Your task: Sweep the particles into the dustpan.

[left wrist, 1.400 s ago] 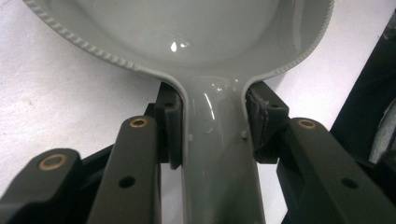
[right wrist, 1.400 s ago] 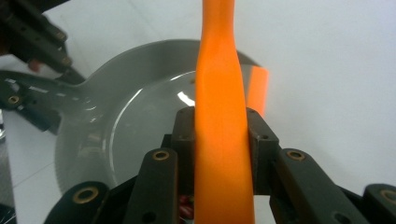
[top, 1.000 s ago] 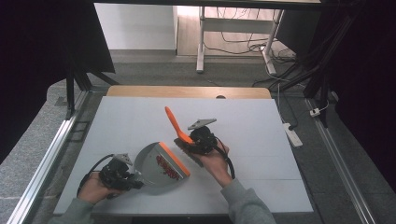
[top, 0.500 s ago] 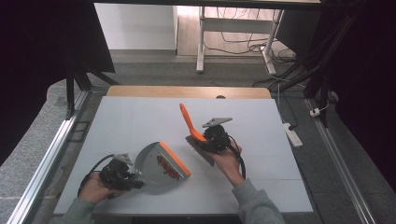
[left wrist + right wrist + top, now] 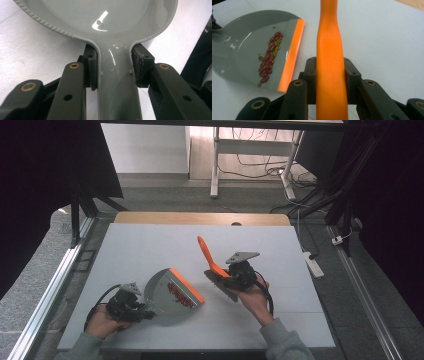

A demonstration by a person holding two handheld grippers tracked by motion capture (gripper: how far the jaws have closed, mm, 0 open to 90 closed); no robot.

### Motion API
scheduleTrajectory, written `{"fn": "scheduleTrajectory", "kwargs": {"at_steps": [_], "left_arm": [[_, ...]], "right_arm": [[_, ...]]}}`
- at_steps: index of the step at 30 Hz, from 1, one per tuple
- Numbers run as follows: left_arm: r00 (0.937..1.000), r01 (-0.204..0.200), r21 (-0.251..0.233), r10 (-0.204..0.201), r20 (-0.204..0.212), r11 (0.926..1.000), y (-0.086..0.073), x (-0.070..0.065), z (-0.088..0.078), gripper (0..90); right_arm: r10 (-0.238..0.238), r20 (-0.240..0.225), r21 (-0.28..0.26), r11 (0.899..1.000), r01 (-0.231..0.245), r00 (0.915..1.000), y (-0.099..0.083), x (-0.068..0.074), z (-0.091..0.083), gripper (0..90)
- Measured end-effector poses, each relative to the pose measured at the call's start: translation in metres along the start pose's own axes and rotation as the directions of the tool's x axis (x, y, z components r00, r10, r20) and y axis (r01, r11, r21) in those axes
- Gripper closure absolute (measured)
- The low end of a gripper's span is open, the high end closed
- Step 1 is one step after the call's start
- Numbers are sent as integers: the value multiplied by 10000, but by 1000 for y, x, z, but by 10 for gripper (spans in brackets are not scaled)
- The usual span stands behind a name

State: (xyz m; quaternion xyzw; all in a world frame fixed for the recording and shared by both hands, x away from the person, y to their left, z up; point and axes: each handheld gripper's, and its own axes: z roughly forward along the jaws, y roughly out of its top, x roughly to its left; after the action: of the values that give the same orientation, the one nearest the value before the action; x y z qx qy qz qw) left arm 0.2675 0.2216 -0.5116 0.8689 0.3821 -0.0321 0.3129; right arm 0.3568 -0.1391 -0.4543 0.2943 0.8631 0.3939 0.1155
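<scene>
Left gripper (image 5: pixel 142 310): fingers (image 5: pixel 90 67) clamp dustpan (image 5: pixel 172 292) handle, beans (image 5: pixel 268 60) inside. Right gripper (image 5: pixel 225 277): fingers (image 5: pixel 350 75) clamp orange brush (image 5: pixel 212 265).

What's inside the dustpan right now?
A line of dark red beans mixed with a few small green ones lies in the dustpan, just behind its orange lip. Anything under the pan is hidden by it.

The high view looks forward and down from above the person's side onto the white table (image 5: pixel 150 250). The left gripper view sits very close behind the grey dustpan (image 5: pixel 110 22), at its handle. The right gripper view looks along the orange brush handle (image 5: pixel 329 62) and shares that dustpan (image 5: pixel 249 50) with both.
</scene>
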Motion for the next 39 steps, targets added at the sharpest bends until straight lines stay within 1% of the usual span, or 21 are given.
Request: {"fn": "scheduleTrajectory", "kwargs": {"at_steps": [6, 10, 12, 16, 19, 23, 24, 28, 31, 35, 39], "left_arm": [[9997, 235, -381, -236, -29, 9990, 0, 0, -2, 617], [9995, 300, -408, -303, -81, 9987, 0, 0, -2, 617], [9993, 307, -372, -314, -190, 9988, 0, -1, -2, 616], [9991, 375, -584, -386, -190, 9976, 0, 0, -4, 616], [9992, 346, -703, -357, -149, 9969, -1, 0, -6, 617], [9984, 449, -794, -475, -305, 9958, -2, 0, -9, 616], [9979, 527, -880, -558, -336, 9947, -2, -1, -10, 616], [9972, 599, -1025, -642, -393, 9929, -2, -2, -11, 617], [9964, 645, -1150, -703, -469, 9913, -1, -2, -12, 616], [9943, 828, -1287, -907, -568, 9882, -2, -2, -13, 616], [9895, 1178, -1606, -1295, -644, 9800, -4, -2, -13, 617]], "right_arm": [[-228, -34, -147, 9996, 228, 9997, -4, -1, -12, 710], [-292, -40, -165, 9994, 292, 9996, -8, -2, -16, 710], [-330, -40, -149, 9993, 330, 9994, -10, -3, -18, 710], [-383, -5, -176, 9991, 383, 9993, -13, -4, -22, 710], [-316, 11, -201, 9993, 316, 9995, -17, -5, -27, 710], [-485, 81, -129, 9987, 486, 9988, -23, -5, -34, 710], [-488, 119, -157, 9987, 490, 9987, -24, -6, -37, 710], [-500, 119, -167, 9986, 502, 9987, -27, -10, -43, 709], [-367, 116, -141, 9992, 369, 9993, -29, -15, -45, 710], [-246, 179, -102, 9996, 248, 9995, -32, -20, -47, 710], [-120, 75, -104, 9999, 121, 9999, -35, -23, -50, 710]]}}
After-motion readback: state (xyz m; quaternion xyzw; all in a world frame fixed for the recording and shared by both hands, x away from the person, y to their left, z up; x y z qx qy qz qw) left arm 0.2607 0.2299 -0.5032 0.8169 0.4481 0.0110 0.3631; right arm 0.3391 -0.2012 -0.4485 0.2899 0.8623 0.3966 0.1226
